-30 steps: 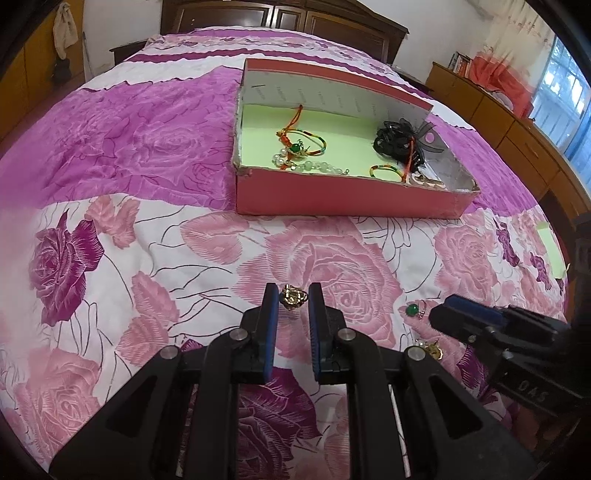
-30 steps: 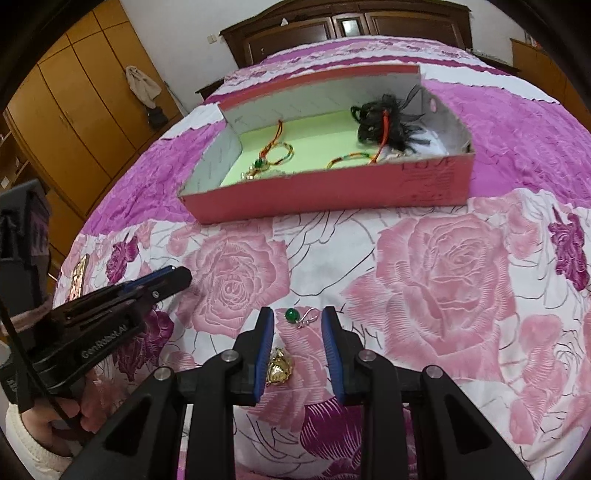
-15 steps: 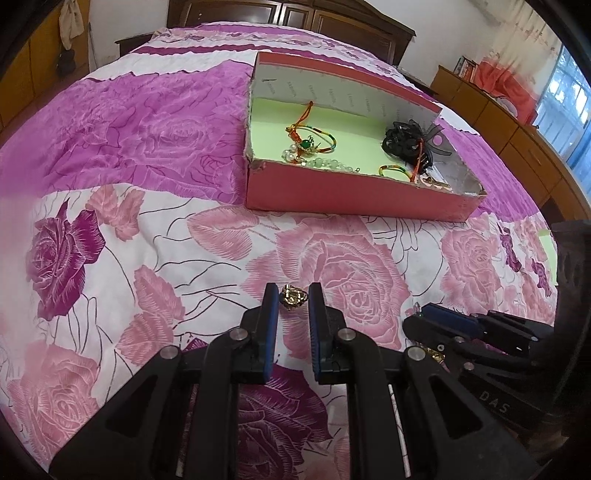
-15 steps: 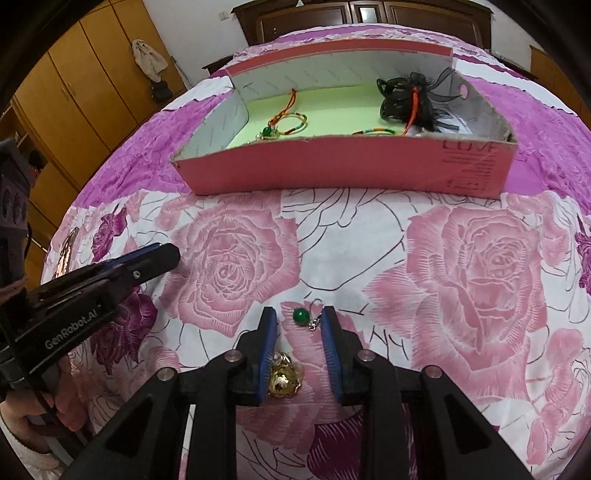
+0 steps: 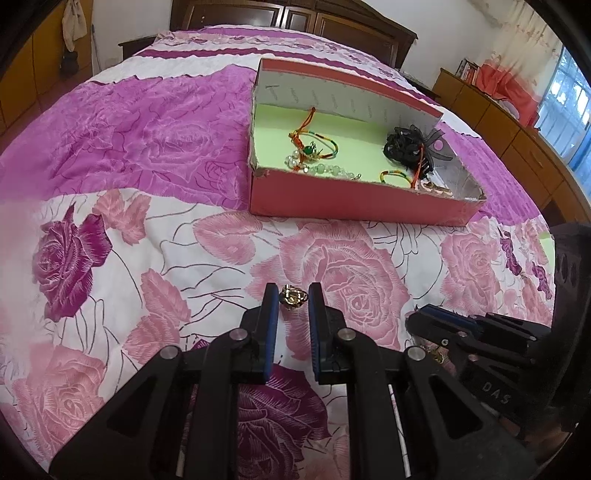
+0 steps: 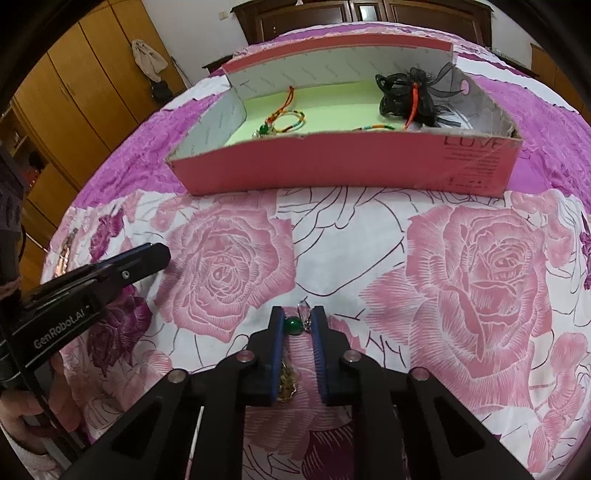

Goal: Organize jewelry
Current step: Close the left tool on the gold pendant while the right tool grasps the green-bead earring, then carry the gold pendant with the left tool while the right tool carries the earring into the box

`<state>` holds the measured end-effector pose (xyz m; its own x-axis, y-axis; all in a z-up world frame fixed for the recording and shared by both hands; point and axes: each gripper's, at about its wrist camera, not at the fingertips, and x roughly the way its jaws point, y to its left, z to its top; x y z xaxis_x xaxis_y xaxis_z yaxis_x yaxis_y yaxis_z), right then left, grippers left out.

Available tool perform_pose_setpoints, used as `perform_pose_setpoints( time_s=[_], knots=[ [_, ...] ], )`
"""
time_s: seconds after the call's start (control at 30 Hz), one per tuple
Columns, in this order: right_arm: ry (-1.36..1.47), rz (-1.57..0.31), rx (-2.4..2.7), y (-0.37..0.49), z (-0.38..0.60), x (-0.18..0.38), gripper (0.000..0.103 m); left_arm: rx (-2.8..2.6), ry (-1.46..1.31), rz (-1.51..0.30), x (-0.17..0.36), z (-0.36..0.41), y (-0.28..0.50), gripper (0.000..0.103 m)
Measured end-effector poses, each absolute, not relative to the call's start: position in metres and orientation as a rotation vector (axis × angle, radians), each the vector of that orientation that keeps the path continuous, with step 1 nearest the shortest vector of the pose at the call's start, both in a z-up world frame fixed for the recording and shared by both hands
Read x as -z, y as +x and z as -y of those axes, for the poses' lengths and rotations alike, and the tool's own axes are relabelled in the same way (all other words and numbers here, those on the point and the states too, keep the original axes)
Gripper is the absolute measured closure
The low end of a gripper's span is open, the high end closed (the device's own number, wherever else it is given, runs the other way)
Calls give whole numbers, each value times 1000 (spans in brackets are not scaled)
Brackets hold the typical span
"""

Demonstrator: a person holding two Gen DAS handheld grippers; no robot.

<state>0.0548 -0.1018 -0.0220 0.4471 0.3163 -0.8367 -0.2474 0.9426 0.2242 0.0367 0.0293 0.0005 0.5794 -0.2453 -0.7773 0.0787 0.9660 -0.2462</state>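
Note:
A pink cardboard box (image 5: pixel 354 206) lies on the rose-print bedspread and holds bracelets, a bead string and a black hair tie (image 5: pixel 406 146). It also shows in the right wrist view (image 6: pixel 351 162). My left gripper (image 5: pixel 292 301) is shut on a small gold ornament (image 5: pixel 293 296) held at its tips. My right gripper (image 6: pixel 298 326) has its jaws closed around a green bead earring (image 6: pixel 293 326) at the tips. A gold trinket (image 6: pixel 287 380) lies on the bed between the right fingers, lower down.
The right gripper body (image 5: pixel 480 343) sits low right of the left gripper. The left gripper's finger (image 6: pixel 110 269) reaches in from the left. Wooden wardrobes (image 6: pixel 74 96) stand left, a headboard (image 5: pixel 295 22) behind the box.
Both grippers moved forward toward the box and lower. The right jaws narrowed onto the green bead earring. The left kept hold of the gold ornament.

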Motion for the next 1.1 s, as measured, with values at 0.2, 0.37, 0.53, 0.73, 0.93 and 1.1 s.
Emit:
perform_pose_setpoints(
  time_s=[0.2,0.37,0.53,0.73,0.93,1.1],
  knots=[
    [81,-983,-373,46,106,2,87,188,-187,-904,-13,-30,33,95],
    [81,-920,-373,40,111,-17,87,190,-191,-879,-23,-30,32,95],
    [87,-871,-368,38,119,-33,87,197,-181,-848,-34,-26,33,95],
    [93,-808,-363,39,129,-49,87,202,-173,-809,-48,-21,36,95],
    [101,-765,-356,44,136,-61,87,202,-176,-780,-55,-19,42,95],
    [95,-741,-352,51,137,-66,87,205,-181,-761,-58,-18,53,95]
  ],
)
